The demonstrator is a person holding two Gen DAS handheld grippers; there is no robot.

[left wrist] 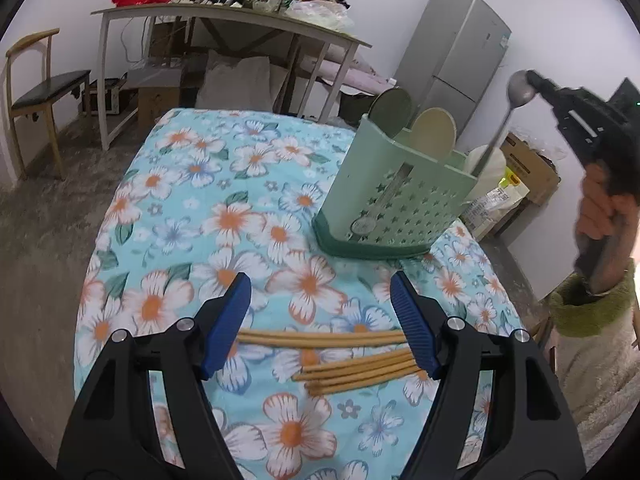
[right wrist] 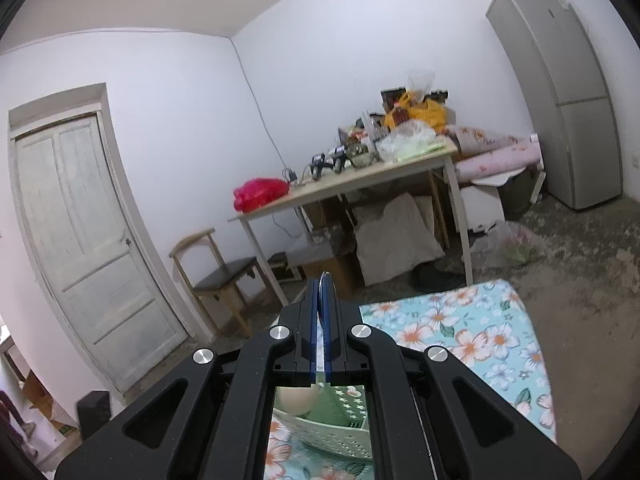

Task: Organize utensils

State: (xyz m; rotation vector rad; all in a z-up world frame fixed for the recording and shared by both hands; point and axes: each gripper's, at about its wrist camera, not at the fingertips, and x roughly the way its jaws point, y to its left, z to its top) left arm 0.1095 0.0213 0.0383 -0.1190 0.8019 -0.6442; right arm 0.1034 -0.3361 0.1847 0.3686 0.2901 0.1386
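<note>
A pale green utensil holder (left wrist: 394,196) pierced with star holes stands on the floral tabletop (left wrist: 192,208). Near it, tan chopsticks (left wrist: 344,356) lie between the left gripper's (left wrist: 320,320) released jaws. Above it, the right gripper (left wrist: 534,80) clenches a metal spoon (left wrist: 516,96). Packaging print behind looks unreadable.

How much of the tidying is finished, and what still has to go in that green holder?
Partly done: the green holder already has two round-headed scoops standing in it. In hand: the right gripper is shut on a metal spoon, its handle reaching down into the holder. Left: the wooden chopsticks lie on the flowered cloth, with the open left gripper over them.
</note>
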